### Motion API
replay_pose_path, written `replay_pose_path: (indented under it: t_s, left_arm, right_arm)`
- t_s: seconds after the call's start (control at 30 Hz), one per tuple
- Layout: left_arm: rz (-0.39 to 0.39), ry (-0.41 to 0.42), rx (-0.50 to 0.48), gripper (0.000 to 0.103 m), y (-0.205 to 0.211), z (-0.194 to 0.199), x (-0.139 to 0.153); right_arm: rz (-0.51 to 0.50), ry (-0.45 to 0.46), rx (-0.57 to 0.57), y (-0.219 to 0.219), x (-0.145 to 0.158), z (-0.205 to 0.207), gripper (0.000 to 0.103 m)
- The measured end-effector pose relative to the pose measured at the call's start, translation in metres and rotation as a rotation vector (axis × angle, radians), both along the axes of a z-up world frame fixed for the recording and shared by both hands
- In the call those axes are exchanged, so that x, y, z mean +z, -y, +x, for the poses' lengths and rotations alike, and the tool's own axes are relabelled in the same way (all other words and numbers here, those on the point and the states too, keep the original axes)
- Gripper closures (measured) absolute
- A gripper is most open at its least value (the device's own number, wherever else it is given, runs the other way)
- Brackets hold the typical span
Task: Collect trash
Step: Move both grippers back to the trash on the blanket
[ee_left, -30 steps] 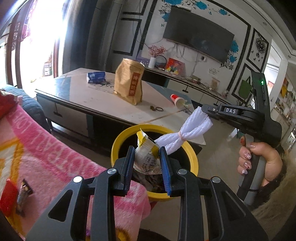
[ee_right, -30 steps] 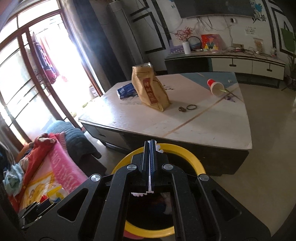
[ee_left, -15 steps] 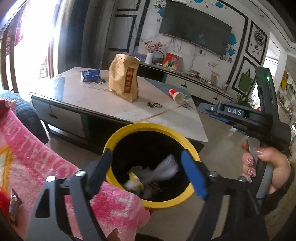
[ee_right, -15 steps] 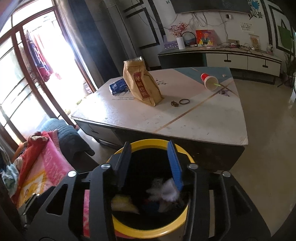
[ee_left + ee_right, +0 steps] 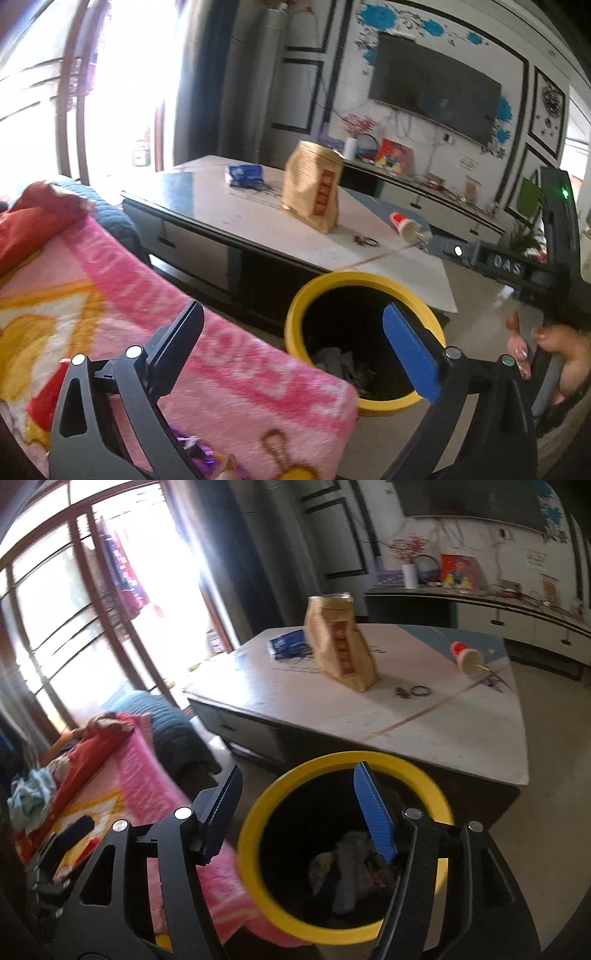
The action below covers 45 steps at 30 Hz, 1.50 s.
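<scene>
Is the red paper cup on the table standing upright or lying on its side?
On its side. The red paper cup lies on the table, open mouth facing sideways.

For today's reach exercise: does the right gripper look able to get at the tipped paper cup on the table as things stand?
Probably yes. The right gripper is open and empty, and the paper cup lies uncovered near the table's far right edge. Only the yellow bin below sits between.

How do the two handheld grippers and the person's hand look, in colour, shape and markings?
Left gripper and right gripper: black angular frames, silver rivets, one black and one blue ribbed finger each. The right one bears white "DAS" lettering and a green light. The hand has painted nails.
</scene>
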State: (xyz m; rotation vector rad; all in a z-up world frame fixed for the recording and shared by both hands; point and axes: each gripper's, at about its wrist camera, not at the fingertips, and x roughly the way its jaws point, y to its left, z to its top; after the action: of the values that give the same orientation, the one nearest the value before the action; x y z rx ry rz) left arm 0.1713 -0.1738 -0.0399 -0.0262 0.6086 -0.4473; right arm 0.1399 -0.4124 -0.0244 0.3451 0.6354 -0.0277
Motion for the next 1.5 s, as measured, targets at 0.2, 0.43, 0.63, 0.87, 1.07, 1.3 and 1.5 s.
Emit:
replay_pose_path:
  t_s: [0.2, 0.43, 0.63, 0.87, 1.07, 1.3, 1.5]
  left_arm:
    - [-0.002, 0.027, 0.091, 0.008, -0.035, -0.009, 0.008]
    - [-0.009, 0.038, 0.186, 0.008, -0.071, -0.017, 0.011]
    - [-0.022, 0.03, 0.257, 0.008, -0.102, -0.024, 0.009]
    - [-0.033, 0.018, 0.338, 0.008, -0.135, -0.033, 0.005]
    - [-0.042, -0.015, 0.407, 0.008, -0.161, -0.042, -0.004]
    - [-0.049, -0.081, 0.463, 0.008, -0.189, -0.053, -0.023]
    - [-0.072, -0.159, 0.5, 0.008, -0.209, -0.066, -0.044]
  right_arm:
    - [-0.002, 0.015, 0.108, -0.038, 0.004, 0.0, 0.043]
    - [0.005, 0.027, 0.226, -0.08, 0.007, -0.006, 0.042]
    - [-0.007, 0.024, 0.319, -0.113, 0.006, -0.012, 0.041]
    - [-0.024, 0.005, 0.414, -0.148, 0.001, -0.021, 0.04]
    - [-0.064, -0.029, 0.5, -0.178, -0.012, -0.025, 0.035]
    - [-0.127, -0.091, 0.584, -0.208, -0.037, -0.028, 0.035]
    - [-0.144, -0.144, 0.625, -0.224, -0.06, -0.026, 0.035]
